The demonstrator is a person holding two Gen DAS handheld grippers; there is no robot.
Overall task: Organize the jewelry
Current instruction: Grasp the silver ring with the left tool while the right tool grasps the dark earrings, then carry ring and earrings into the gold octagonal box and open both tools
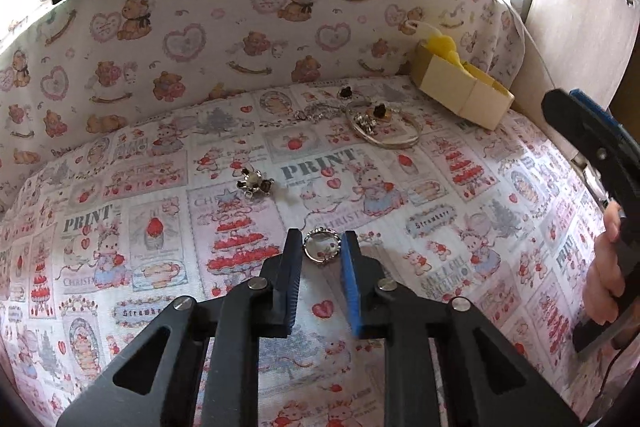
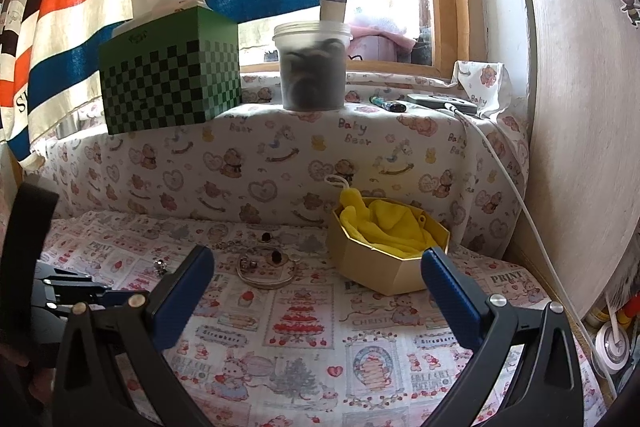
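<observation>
A small silver ring (image 1: 320,246) lies on the printed cloth between the tips of my left gripper (image 1: 321,247), whose jaws stand narrowly apart around it; whether the pads touch it I cannot tell. A bear-shaped charm (image 1: 255,182) lies further left. A pile of jewelry with a silver bangle (image 1: 383,131) and dark-stoned rings lies at the back; it also shows in the right wrist view (image 2: 267,267). A beige box with yellow cloth lining (image 2: 386,251) stands at the right. My right gripper (image 2: 318,267) is wide open and empty, above the cloth facing the box and pile.
A green checkered tissue box (image 2: 170,73), a plastic jar (image 2: 312,67), a lighter and a small device with a white cable (image 2: 520,195) sit on the covered ledge behind. A wooden panel (image 2: 580,107) bounds the right side. Tape rolls (image 2: 610,343) lie at the far right.
</observation>
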